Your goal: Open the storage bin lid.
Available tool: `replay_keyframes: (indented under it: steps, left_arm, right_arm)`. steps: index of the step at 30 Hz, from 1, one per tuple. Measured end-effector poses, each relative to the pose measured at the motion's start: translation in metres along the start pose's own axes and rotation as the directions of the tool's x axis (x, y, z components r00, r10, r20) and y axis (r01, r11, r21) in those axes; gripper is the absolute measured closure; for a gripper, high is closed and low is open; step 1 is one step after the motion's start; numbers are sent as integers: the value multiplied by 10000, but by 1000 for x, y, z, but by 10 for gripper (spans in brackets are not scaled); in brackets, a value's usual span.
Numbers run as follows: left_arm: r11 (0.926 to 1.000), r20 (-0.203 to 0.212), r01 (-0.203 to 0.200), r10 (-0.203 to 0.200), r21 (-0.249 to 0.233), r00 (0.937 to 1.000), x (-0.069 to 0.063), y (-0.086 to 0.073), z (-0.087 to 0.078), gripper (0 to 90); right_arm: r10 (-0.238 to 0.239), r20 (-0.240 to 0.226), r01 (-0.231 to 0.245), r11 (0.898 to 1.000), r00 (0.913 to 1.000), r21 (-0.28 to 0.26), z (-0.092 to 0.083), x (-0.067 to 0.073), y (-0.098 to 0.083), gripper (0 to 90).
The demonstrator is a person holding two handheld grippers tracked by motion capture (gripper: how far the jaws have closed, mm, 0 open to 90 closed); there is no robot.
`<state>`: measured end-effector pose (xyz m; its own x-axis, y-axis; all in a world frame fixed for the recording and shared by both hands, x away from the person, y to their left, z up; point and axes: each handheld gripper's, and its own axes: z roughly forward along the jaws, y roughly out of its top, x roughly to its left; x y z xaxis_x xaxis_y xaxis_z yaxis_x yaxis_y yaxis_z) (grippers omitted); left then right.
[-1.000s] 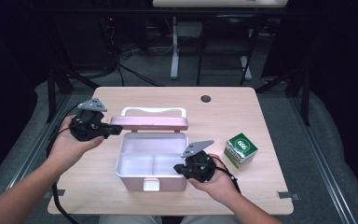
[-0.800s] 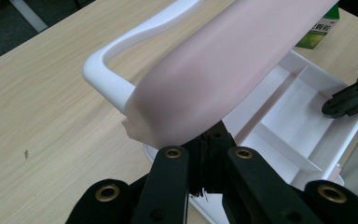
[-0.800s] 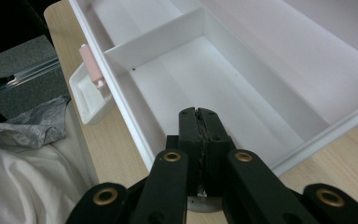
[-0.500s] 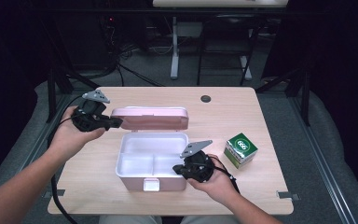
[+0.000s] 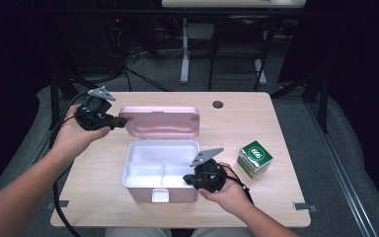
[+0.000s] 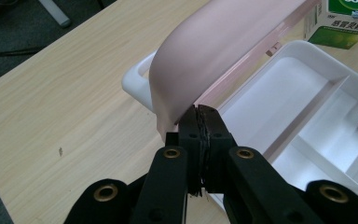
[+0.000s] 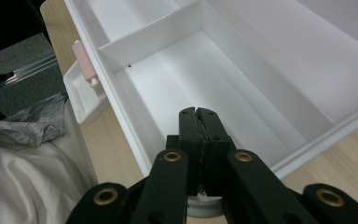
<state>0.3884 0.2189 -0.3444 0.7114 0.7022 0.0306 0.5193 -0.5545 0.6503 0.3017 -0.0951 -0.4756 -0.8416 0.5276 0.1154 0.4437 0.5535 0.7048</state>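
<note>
A white lunch box (image 5: 148, 191) with two compartments stands open in the middle of the table. Its pink lid (image 5: 160, 121) stands upright on the hinge at the back. My left gripper (image 5: 123, 121) is shut, and its tips touch the lid's left end; in the left gripper view the shut gripper (image 6: 200, 112) meets the edge of the lid (image 6: 214, 51). My right gripper (image 5: 186, 178) is shut over the box's front right rim. In the right gripper view the shut gripper (image 7: 199, 114) hangs above the small compartment beside the divider (image 7: 154, 37).
A small green carton (image 5: 254, 158) stands on the table to the right of the box. A black round grommet (image 5: 218, 104) sits near the far edge. A pink latch (image 7: 84, 60) sticks out of the box's front. Cables trail off the table's left side.
The left gripper has moved up and away from me, and the pink lid has swung from lying back to standing upright. The right gripper has stayed on the box.
</note>
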Motion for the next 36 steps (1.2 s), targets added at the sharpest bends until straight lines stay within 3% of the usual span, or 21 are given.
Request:
replay_keyframes:
  steps: [13, 23, 36]
  left_arm:
    - [9997, -218, 163, -159, 201, 9996, 7, 4, 8, 890]
    - [9984, -416, 208, -187, 529, 9990, 14, 5, 23, 889]
    - [9940, -1015, 738, -655, 805, 9927, 34, 1, 33, 881]
  right_arm:
    - [-5, 3, 5, 10000, 10000, -23, 0, 0, 0, 896]
    - [-4, 26, 4, 10000, 10000, -41, 0, 0, 0, 895]
    - [51, -1, -51, 10000, 10000, -83, 0, 0, -1, 895]
